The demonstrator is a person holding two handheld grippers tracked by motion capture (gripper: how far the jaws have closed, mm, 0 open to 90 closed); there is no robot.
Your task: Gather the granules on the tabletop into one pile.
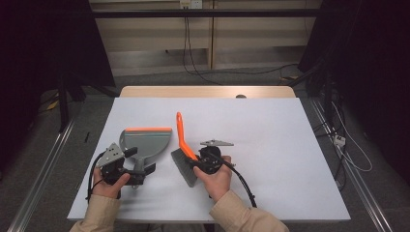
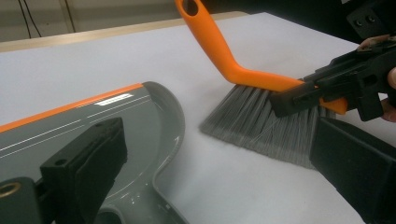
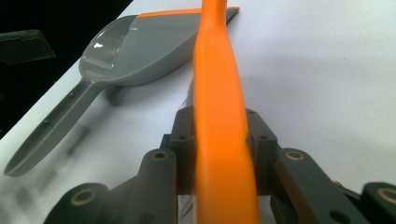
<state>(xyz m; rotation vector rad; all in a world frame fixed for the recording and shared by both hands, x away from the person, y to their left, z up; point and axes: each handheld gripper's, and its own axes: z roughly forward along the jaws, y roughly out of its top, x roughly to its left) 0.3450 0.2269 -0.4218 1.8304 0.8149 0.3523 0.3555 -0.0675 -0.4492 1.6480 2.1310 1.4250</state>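
Landmark: grey dustpan (image 1: 146,142), flat on the white tabletop (image 1: 270,140), orange lip on the far edge, handle running back toward the person. So its long axis is near-far and the mouth opens away from the person.

Left tool (image 1: 126,170) sits at the near end of the dustpan, over the handle. In the left gripper view the jaws stand wide apart, one over the pan's neck and one off to the side. Open, holding nothing.

Just right of the dustpan: the brush (image 1: 185,147), orange handle, grey bristles. Its handle slants up and away, hang-hole end farthest from the person and leaning slightly toward the dustpan. Bristles fan down and outward; tips look to touch the tabletop just beside the pan's right edge.

Right tool (image 1: 207,161) is clamped on the brush handle low down, right above the bristle block; the right gripper view has the handle pinched between both jaws.

Risks, as I judge them:
- The handle is smooth and tapered, so sideways sweep load could twist it in the jaws.
- The dustpan is unheld. Any bristle push shoves it left or spins it.
- The left jaws sit astride the pan's neck; closing off-centre may tip the pan.
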